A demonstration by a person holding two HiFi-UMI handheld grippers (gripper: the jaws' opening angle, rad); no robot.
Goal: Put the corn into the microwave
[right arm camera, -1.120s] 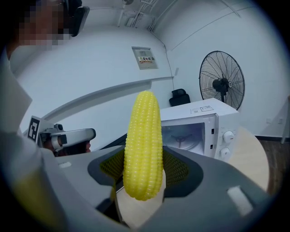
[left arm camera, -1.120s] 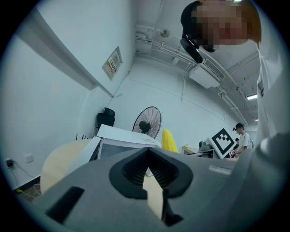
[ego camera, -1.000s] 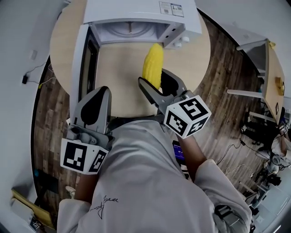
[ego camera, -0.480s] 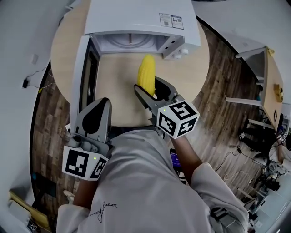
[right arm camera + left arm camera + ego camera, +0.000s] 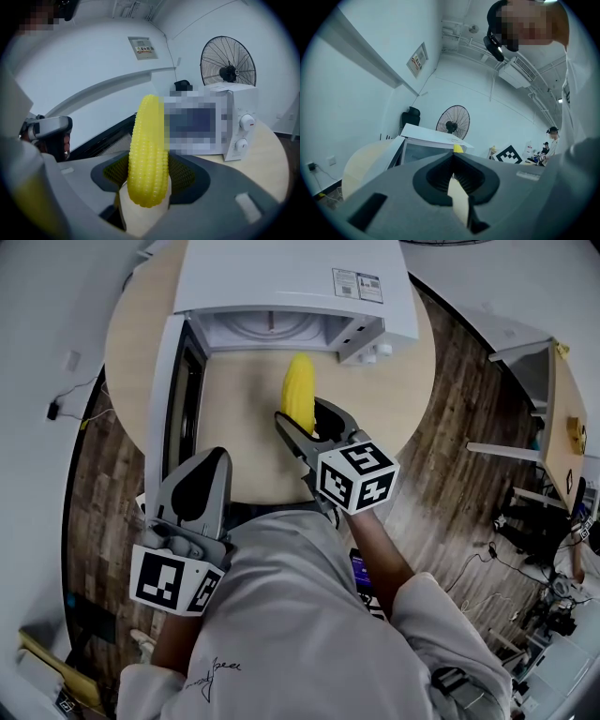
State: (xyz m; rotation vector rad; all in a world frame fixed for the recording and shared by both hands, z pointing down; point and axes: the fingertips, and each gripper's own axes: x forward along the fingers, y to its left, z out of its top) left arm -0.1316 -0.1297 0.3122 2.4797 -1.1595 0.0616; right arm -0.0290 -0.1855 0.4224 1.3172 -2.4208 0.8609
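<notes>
The yellow corn [image 5: 299, 397] stands out of my right gripper [image 5: 305, 420], which is shut on its lower end over the round table. In the right gripper view the corn [image 5: 147, 150] rises upright between the pads, in front of the white microwave [image 5: 234, 122]. The microwave [image 5: 281, 277] stands at the table's far side. Its door [image 5: 173, 381] is swung open to the left, and the cavity [image 5: 267, 324] faces the corn. My left gripper [image 5: 211, 442] hangs shut and empty at the table's near left edge, beside the open door. In its own view its jaws [image 5: 453, 157] meet.
The round wooden table [image 5: 394, 381] ends close on all sides over a wood floor. Another desk [image 5: 562, 409] and cables are at the right. A standing fan [image 5: 228, 61] is behind the microwave. People [image 5: 553, 136] stand far off.
My right gripper has sunk and shifted a little left with the corn, which now points at the microwave opening. The left gripper has stayed put.
</notes>
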